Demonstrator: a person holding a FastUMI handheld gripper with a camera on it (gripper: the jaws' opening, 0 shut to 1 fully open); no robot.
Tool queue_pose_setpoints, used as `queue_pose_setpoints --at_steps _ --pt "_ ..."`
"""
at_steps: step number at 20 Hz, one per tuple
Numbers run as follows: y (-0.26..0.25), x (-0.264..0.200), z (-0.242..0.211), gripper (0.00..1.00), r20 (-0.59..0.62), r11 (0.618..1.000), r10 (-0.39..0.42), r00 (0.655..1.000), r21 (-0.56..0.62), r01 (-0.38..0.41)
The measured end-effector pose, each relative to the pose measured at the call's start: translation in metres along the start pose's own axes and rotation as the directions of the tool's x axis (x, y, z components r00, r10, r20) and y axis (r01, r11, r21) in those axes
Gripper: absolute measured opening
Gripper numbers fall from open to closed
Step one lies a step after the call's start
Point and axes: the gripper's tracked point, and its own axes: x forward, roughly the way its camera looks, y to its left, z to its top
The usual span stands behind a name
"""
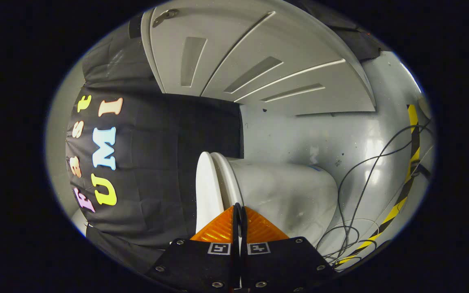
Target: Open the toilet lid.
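While tool (240, 209) rides rolled sideways, fingers together, gripping nothing, toilet lid (207, 191) sits just ahead at 11 o'clock, edge-on, apparently down on seat. Risk: closed tips skid off smooth rim, lid drops back. Cables (356, 195) on floor at 3 o'clock; open room beyond bowl (291, 191).

Gripper (239, 209): I see its fingers pressed together, tips at the toilet lid's edge.
Toilet lid (207, 187): against the seat.
Toilet bowl (287, 191): beyond the fingers.
Cables (352, 191): on the floor beside it.
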Motion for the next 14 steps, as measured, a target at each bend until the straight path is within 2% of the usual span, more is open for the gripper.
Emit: queue_pose_setpoints --at_steps 9,14 --pt "0.003 -0.001 0.006 0.0 -0.01 0.996 -0.066 0.998 -0.055 0.066" --pt "0.029 -0.012 0.004 0.0 -0.014 0.991 -0.068 0.998 -0.117 0.066"
